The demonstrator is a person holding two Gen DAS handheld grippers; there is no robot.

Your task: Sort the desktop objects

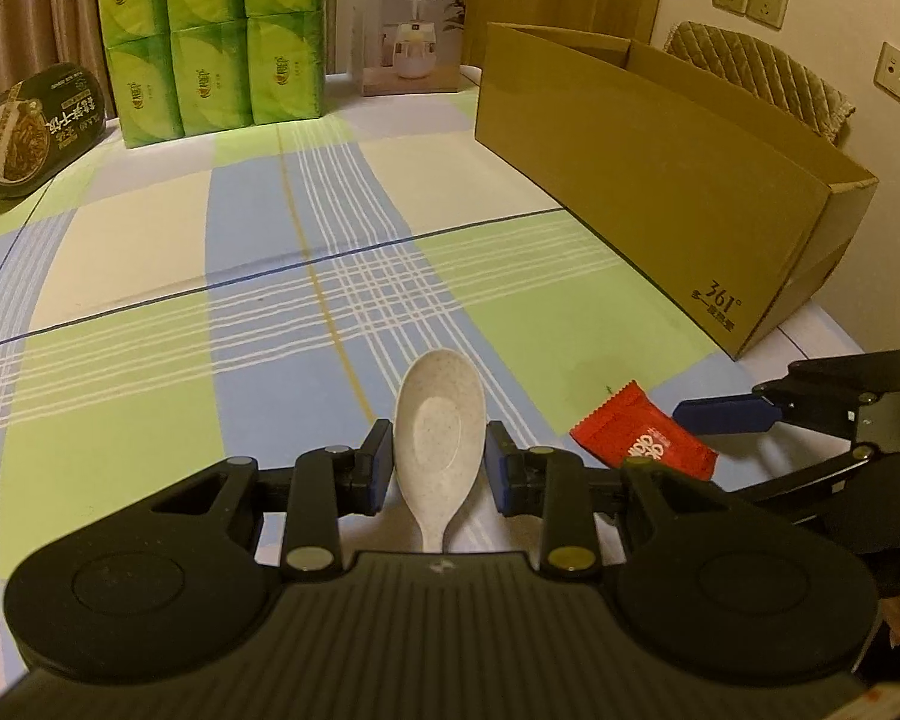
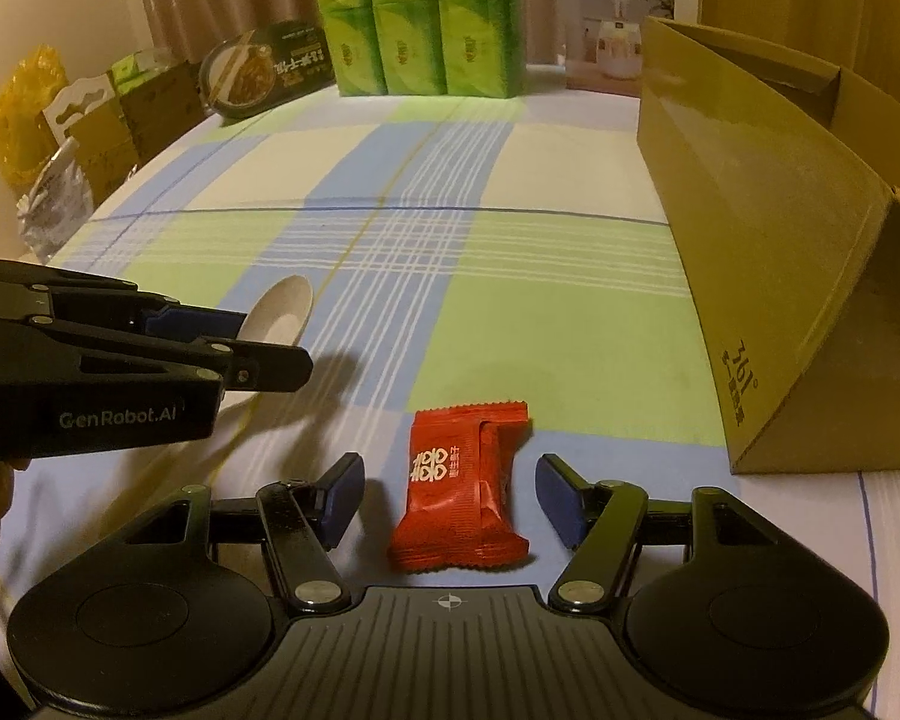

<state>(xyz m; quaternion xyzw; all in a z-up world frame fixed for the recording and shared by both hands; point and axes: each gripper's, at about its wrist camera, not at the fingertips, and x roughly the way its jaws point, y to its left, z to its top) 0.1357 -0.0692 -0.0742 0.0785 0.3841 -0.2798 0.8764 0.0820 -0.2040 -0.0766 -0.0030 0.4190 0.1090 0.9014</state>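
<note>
The left gripper (image 1: 435,462) sits open around the speckled white plastic spoon (image 1: 438,426), pads nearly touching. The right gripper (image 2: 450,498) gapes wide around the red crinkly candy packet (image 2: 465,486). Each should squeeze gently at the middle, then lift straight up.

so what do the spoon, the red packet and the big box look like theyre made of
Spoon: likely matte plastic or wheat-straw composite; cream, finely speckled, no shine.
Red packet: thin glossy plastic film; crinkled, serrated crimped ends.
Box: plain brown cardboard, slightly sheened; folded flaps and printed logo.

Spoon (image 1: 439,432) lies left of packet (image 1: 642,441); cardboard box (image 1: 660,180) behind, right.
</note>
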